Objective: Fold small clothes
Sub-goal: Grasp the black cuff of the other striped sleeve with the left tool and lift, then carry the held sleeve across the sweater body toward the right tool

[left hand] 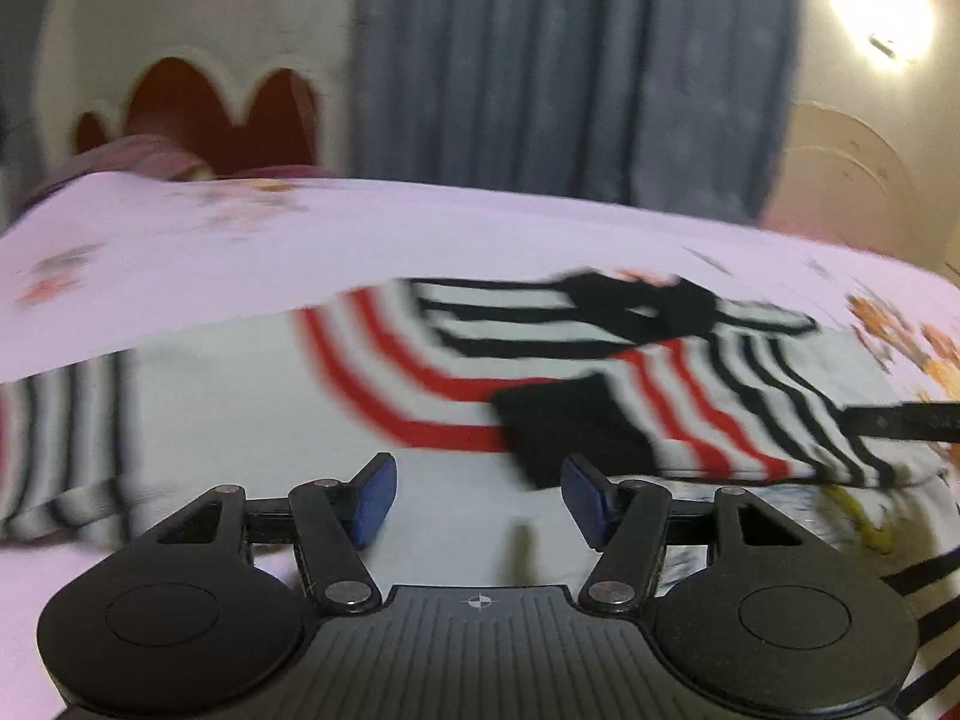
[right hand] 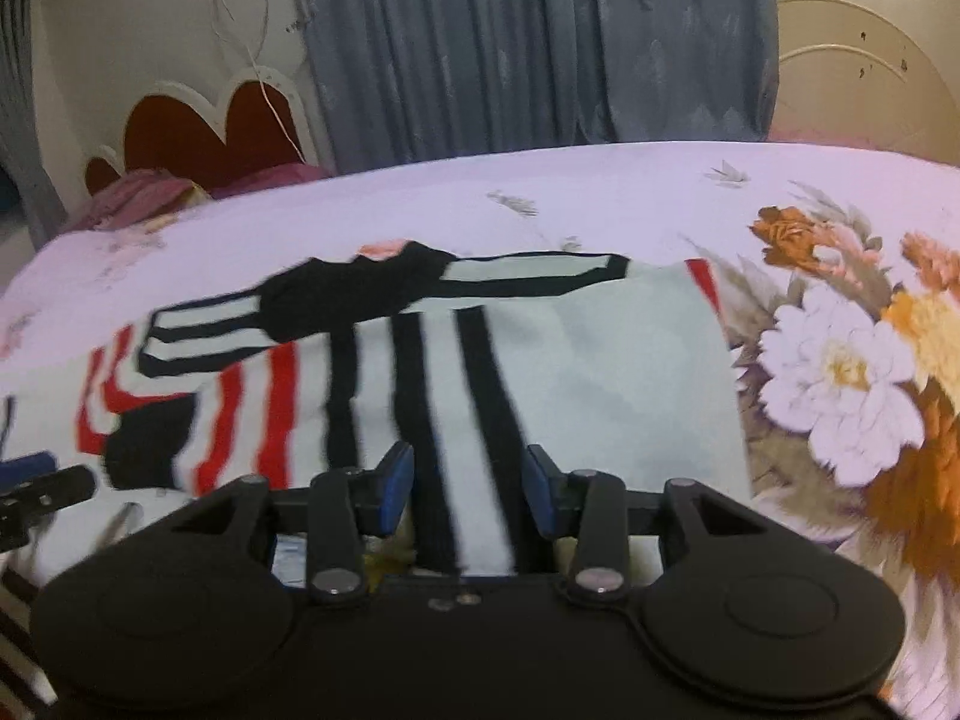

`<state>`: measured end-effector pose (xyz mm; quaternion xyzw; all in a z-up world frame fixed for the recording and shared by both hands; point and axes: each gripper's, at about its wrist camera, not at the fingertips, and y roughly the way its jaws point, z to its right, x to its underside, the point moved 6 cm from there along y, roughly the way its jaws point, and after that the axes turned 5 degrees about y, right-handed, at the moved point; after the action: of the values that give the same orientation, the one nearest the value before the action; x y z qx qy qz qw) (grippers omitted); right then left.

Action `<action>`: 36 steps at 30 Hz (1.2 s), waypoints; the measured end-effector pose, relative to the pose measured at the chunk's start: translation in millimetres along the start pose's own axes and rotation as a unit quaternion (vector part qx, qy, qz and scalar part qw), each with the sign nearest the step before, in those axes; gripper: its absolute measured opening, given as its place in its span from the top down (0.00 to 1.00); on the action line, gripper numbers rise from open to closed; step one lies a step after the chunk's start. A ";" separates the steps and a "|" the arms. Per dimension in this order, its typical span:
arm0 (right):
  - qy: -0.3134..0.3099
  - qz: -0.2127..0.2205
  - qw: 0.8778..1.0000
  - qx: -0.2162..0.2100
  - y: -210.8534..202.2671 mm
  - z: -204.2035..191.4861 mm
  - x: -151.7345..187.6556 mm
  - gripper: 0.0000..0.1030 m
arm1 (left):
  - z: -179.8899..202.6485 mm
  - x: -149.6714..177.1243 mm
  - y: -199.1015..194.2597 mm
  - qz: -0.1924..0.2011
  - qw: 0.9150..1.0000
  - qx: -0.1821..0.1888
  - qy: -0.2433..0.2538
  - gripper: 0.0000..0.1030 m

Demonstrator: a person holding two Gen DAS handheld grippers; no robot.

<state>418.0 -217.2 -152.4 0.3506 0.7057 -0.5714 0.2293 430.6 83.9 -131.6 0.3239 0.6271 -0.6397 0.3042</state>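
Gripping a fold of the striped garment [right hand: 420,372], the right gripper [right hand: 467,495] has its blue pads [right hand: 396,483] pressed against white cloth with black stripes that passes between the jaws and back under the gripper body. The left gripper [left hand: 474,501] hangs over the same garment with its jaws released: its blue pads [left hand: 375,498] stand apart and only flat white cloth shows in the gap, none of it pinched.

The garment lies spread on the bed [right hand: 600,192], white with black bands across one part and curved red bands [left hand: 384,372] across another. A black patch [left hand: 564,438] of the garment sits just beyond the left gripper's right pad. At the garment's far edge a black section [right hand: 348,294] joins black-and-white striped strips running to either side. Seen from the left wrist, the garment is blurred.

The bed carries a pale lilac sheet printed with large flowers [right hand: 840,372] in white and orange, to the right of the garment. Beyond the garment, a scalloped headboard [right hand: 210,132] with dark red panels stands at the far left, and grey-blue curtains [right hand: 528,42] hang behind the bed.
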 end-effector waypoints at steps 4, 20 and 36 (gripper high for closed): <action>-0.015 0.003 1.000 -0.017 -6.7 -29.1 -0.9 0.63 | -80.2 18.9 -26.2 -0.002 0.993 -0.041 -0.112 0.42; -0.047 0.003 0.999 0.004 5.4 -129.5 10.1 0.63 | -328.6 116.0 -55.2 0.067 0.883 -0.084 -0.457 0.65; 0.002 0.016 0.999 0.037 1.0 -104.6 0.9 0.63 | -206.8 -27.5 14.5 0.121 0.881 0.214 -0.404 0.96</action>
<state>426.2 -115.7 -128.4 0.3715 0.6788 -0.5927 0.2237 465.5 289.8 -119.2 0.1678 0.2533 -0.7922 0.5293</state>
